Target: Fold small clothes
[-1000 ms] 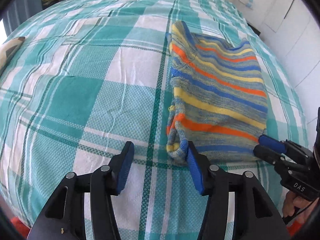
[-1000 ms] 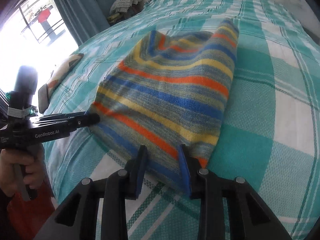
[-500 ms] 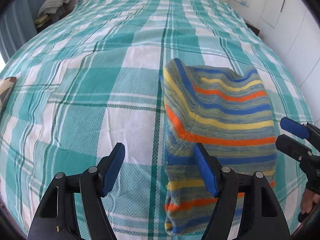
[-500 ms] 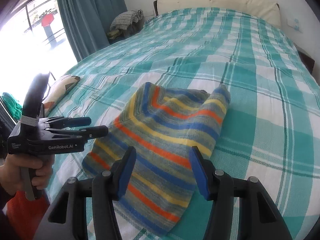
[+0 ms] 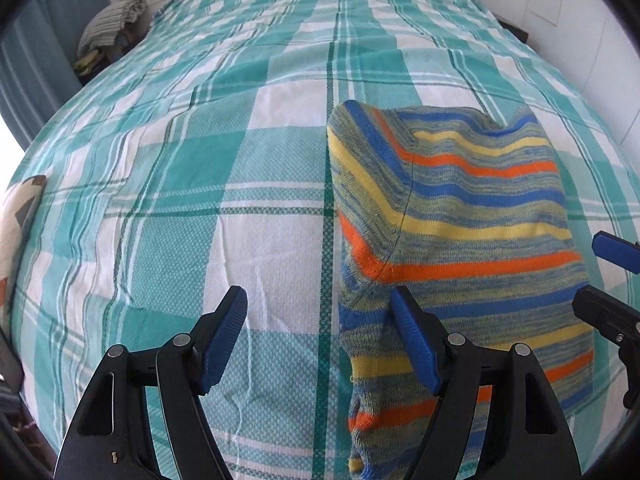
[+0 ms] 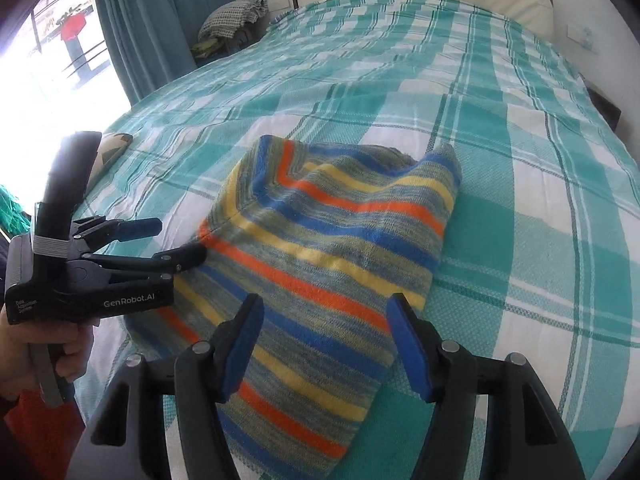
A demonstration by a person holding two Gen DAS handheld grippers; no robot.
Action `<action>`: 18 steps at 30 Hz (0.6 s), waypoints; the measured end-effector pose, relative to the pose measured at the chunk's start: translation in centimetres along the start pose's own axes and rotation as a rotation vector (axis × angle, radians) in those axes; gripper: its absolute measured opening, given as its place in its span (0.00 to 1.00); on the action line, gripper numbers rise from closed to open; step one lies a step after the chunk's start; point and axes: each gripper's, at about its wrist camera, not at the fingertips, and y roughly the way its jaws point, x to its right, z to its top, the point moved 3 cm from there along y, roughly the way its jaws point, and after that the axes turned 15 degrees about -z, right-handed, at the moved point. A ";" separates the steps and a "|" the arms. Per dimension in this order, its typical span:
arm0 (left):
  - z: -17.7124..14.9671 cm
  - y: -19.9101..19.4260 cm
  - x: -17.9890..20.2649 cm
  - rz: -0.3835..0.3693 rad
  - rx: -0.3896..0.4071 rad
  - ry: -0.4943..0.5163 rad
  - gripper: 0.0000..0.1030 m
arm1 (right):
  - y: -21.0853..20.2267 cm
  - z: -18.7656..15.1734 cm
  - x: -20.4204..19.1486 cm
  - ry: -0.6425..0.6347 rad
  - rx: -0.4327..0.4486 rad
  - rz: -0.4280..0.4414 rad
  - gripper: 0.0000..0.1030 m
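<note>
A small knit garment with blue, orange and yellow stripes lies folded on the checked bedspread. My left gripper hovers over its left edge, jaws opening; only bedspread and the garment's edge show between them, untouched. The right gripper shows at the right border. In the right wrist view the garment spreads below my right gripper, whose jaws are opening above the cloth without pressing it. The left gripper, held by a hand, is beside the garment's left edge.
The teal and white bedspread covers a wide bed. A patterned cushion lies at its left edge. A pile of clothes sits beyond the far left corner beside a teal curtain. White wall borders the right side.
Both grippers have widened and drawn back and up from the garment's near edge. The right one no longer pinches the cloth, and more of the bed is in view.
</note>
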 end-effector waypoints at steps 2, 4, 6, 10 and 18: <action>0.0 -0.3 0.0 -0.005 0.002 0.007 0.74 | -0.6 -0.3 0.4 0.012 0.004 0.000 0.74; 0.1 -0.8 -0.3 -0.049 0.019 -0.009 0.76 | -0.8 -0.6 1.1 0.040 -0.003 0.011 0.79; 0.2 -1.2 -1.4 -0.148 0.051 -0.061 0.92 | -0.6 -0.9 2.8 0.100 -0.013 0.024 0.84; 0.6 0.8 -3.8 -0.251 0.034 -0.199 0.95 | 1.4 -1.5 6.9 0.291 -0.063 0.069 0.84; 2.3 3.7 1.6 -0.300 -0.047 -0.086 0.14 | 7.4 0.4 2.1 0.315 -0.158 0.144 0.32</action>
